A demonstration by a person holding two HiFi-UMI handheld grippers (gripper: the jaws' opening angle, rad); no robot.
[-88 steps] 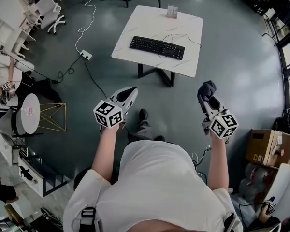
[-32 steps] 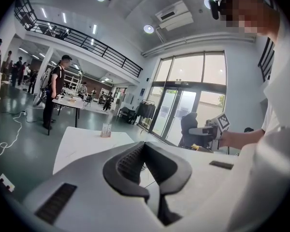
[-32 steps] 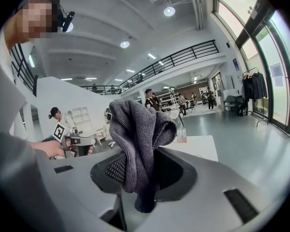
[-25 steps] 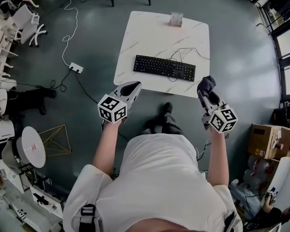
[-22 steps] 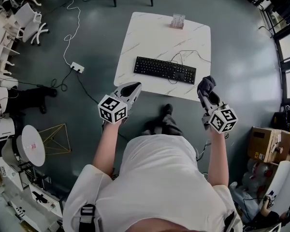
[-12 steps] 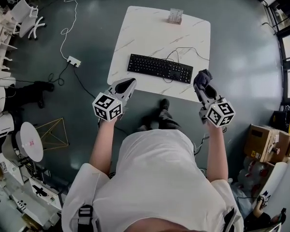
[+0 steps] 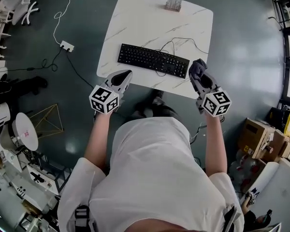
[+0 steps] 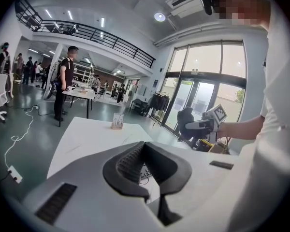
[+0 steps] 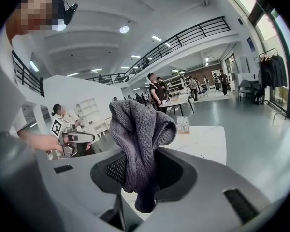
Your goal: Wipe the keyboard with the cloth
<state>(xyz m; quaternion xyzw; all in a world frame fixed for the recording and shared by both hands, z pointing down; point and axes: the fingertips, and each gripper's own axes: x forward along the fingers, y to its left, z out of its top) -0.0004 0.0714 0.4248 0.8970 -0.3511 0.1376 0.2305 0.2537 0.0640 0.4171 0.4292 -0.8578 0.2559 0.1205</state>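
A black keyboard (image 7: 153, 60) lies across the near half of a white marble table (image 7: 135, 18); a sliver of it shows past the jaws in the left gripper view (image 8: 144, 174). My right gripper (image 7: 201, 79) is shut on a dark grey cloth (image 7: 197, 67), just off the keyboard's right end at the table's front edge. In the right gripper view the cloth (image 9: 137, 134) bunches up above the jaws and hangs down between them (image 9: 140, 163). My left gripper (image 7: 124, 75) hovers at the front edge, near the keyboard's left end, jaws shut and empty (image 8: 145, 146).
A small card holder (image 7: 173, 3) stands at the table's far edge, and the keyboard's cable (image 7: 183, 40) loops across the top. On the floor lie a power strip (image 7: 66, 46) at left and cardboard boxes (image 7: 256, 134) at right. People stand in the hall (image 8: 64, 81).
The person has walked up to the table. Both grippers now reach its front edge, lower and closer to the keyboard. The cloth stays in the right gripper; the left stays shut.
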